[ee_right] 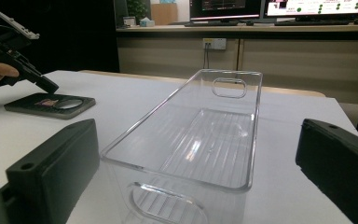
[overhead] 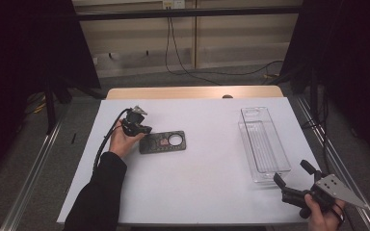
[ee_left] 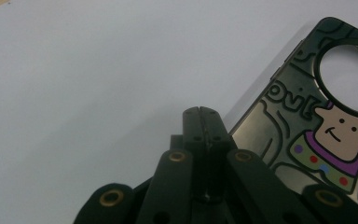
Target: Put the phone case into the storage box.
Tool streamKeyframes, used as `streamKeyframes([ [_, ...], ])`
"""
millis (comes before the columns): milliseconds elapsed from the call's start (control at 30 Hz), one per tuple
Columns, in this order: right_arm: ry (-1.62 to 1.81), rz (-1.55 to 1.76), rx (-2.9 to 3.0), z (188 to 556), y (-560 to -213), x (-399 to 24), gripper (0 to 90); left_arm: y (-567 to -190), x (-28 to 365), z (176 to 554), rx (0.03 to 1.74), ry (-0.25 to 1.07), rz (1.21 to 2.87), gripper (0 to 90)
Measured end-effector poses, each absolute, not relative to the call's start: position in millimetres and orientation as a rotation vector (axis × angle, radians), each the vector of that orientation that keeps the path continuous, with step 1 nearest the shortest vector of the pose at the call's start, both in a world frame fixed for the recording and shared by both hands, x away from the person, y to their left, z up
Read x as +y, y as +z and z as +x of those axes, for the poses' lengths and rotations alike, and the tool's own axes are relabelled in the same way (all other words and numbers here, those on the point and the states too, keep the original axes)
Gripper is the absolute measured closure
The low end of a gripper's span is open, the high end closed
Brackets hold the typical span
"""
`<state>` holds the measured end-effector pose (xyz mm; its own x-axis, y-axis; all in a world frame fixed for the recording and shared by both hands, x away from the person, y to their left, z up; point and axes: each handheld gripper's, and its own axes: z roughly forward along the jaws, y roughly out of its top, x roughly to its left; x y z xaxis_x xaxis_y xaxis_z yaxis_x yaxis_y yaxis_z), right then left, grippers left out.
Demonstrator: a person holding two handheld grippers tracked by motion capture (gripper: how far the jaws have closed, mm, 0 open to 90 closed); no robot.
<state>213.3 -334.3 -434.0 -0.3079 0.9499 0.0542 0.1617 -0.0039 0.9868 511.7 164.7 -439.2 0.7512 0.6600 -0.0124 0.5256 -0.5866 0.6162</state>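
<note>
Closed black jaws of the left gripper (ee_left: 203, 112) rest at the near edge of the dark cartoon-printed phone case (ee_left: 317, 126), lower right of frame; its lettering is unreadable. Seemingly the pickup is starting, so they must open first. Right gripper (overhead: 291, 180) gapes wide, empty, before the clear plastic bin (overhead: 265, 144).

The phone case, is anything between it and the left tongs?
No. The left tongs, closed, sit right at the end of the phone case on the white table, with nothing visible between them.
</note>
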Motion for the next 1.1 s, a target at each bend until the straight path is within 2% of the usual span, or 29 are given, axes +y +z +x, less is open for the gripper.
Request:
streamKeyframes([
  [1100,1.385,1.188,1.547,213.5,-433.8,-333.4,0.0,-439.7,171.8,480.2,0.822,0.284,2.332,90.0],
])
